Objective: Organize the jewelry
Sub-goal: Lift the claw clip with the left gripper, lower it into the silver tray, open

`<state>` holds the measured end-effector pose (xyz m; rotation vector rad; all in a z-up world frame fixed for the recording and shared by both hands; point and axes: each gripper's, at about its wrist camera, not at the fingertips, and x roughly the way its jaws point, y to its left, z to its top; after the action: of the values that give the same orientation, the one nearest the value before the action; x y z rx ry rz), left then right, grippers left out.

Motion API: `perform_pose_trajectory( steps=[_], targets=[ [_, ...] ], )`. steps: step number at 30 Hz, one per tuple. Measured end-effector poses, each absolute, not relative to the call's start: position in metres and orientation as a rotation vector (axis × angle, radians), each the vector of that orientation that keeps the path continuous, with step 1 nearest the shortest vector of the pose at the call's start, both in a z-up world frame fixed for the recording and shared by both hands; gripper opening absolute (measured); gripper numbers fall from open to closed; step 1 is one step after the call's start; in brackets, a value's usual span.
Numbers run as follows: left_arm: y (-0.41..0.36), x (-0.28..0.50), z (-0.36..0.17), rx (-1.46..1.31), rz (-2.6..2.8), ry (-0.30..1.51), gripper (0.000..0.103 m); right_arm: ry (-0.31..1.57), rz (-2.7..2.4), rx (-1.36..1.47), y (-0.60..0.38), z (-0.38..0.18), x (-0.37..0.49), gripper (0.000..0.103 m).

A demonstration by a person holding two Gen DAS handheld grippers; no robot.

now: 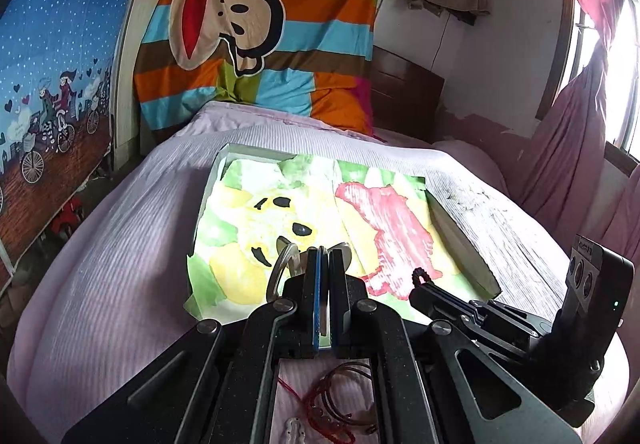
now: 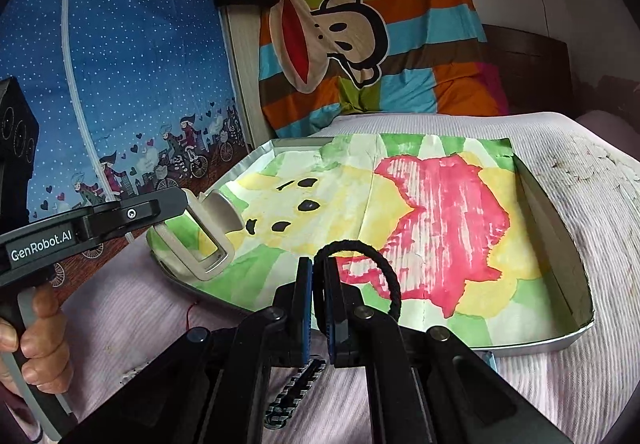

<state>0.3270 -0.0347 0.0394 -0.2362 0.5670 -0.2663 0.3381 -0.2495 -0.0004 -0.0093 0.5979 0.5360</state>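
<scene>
Both grippers are gripping jewelry over the tray's near edge: left gripper pinching a pale bangle, right gripper clamping a black braided bracelet. Lowering each flat onto separate corners before releasing is advisable.

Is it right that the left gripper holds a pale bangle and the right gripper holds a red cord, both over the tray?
Not quite: in the right wrist view, the right gripper holds a black cord, not red. The left gripper does hold the pale bangle over the tray.
</scene>
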Motion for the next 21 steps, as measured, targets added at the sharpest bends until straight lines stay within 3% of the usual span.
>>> perform_pose_trajectory(
  steps=[9,14,18,21],
  targets=[
    [-0.036,0.328,0.016,-0.241,-0.254,0.597,0.002,0.611,0.531,0.001,-0.253,-0.004,0.339,0.008],
    [-0.036,0.318,0.018,-0.242,-0.246,0.583,0.004,0.594,0.510,0.005,-0.258,0.000,0.334,0.025],
    [-0.032,0.305,0.024,-0.240,-0.226,0.556,0.037,0.556,0.482,-0.002,-0.263,0.010,0.321,0.033],
    [-0.028,0.291,0.030,-0.245,-0.205,0.532,0.042,0.518,0.458,0.024,-0.269,0.020,0.307,0.052]
  ],
)
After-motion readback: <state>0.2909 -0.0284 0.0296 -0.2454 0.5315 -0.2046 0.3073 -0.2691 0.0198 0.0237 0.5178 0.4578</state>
